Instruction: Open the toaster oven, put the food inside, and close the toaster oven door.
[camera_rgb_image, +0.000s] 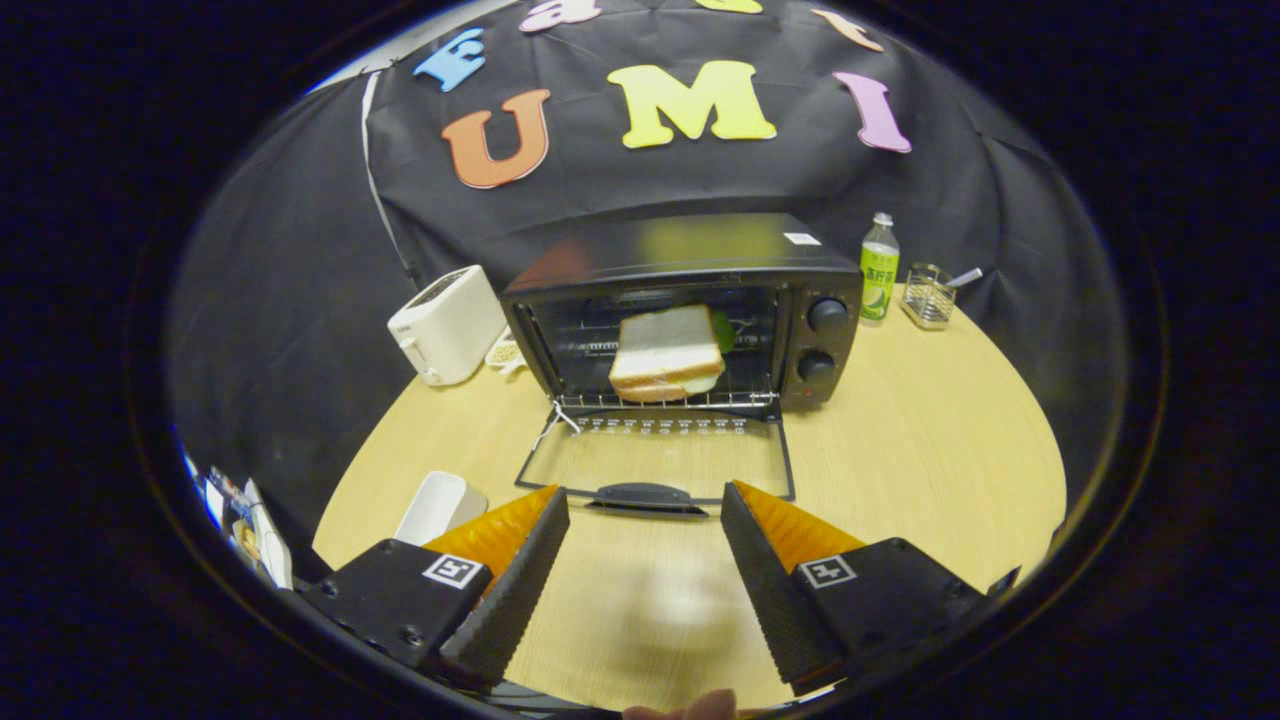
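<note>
A black toaster oven (690, 300) stands on the wooden table beyond my fingers. Its glass door (655, 462) lies folded down flat toward me, with the door handle (642, 496) just ahead of the fingertips. Inside, a sandwich (667, 354) of white bread with a bit of green leaf rests on the wire rack. My gripper (645, 500) is open, its two fingers spread wide on either side of the handle's near edge, and nothing is between them.
A white toaster (447, 325) stands left of the oven. A white dish (440, 506) lies near the left finger. Right of the oven are a green-labelled bottle (879, 268) and a small wire basket (930, 296). A fingertip (690, 708) shows below the fingers.
</note>
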